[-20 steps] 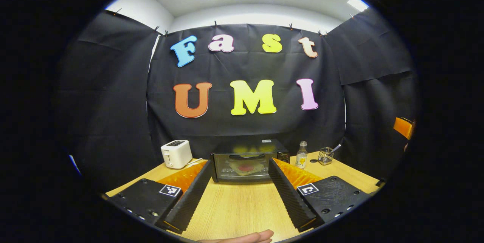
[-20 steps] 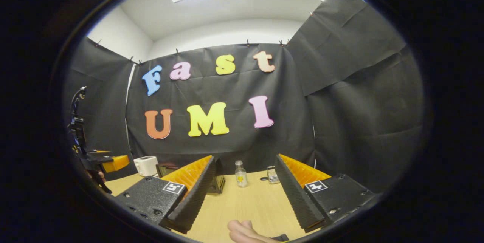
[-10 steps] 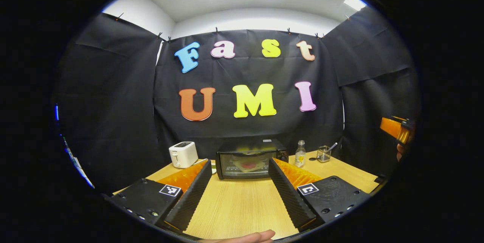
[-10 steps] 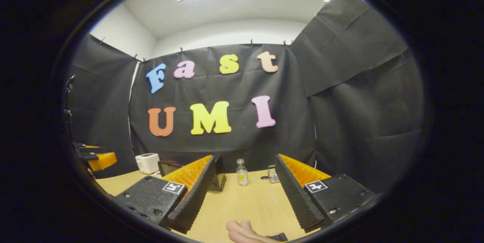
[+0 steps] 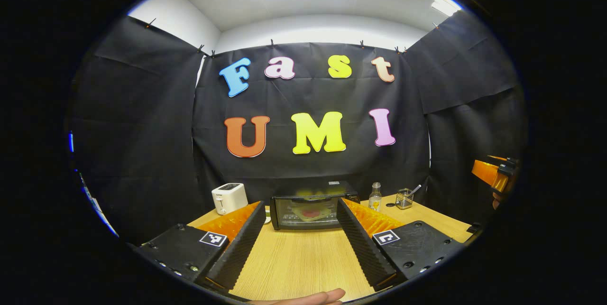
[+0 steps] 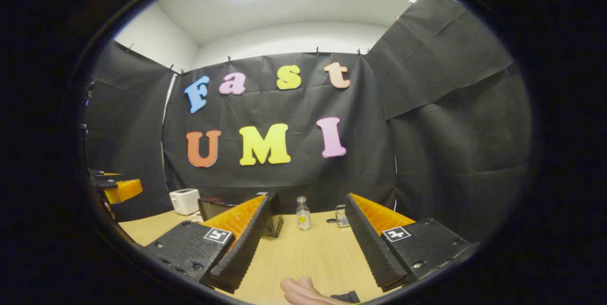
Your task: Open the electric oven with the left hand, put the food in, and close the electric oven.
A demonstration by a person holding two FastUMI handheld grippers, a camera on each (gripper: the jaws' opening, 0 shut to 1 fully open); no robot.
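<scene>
Since the earlier frame both hand-held grippers have drawn back from the black electric oven (image 5: 308,207), which stands closed at the far side of the light wooden table (image 5: 298,262), food (image 5: 310,212) inside. Left of it stands a white toaster (image 5: 229,197). The left hand-held gripper (image 5: 298,243) is open and empty. Right of the oven stands a small clear bottle (image 5: 375,197). The right hand-held gripper (image 6: 303,248) is open too.

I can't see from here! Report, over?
Both tongs open, empty: left, right. Oven shut, food inside. Table path clear.
</scene>
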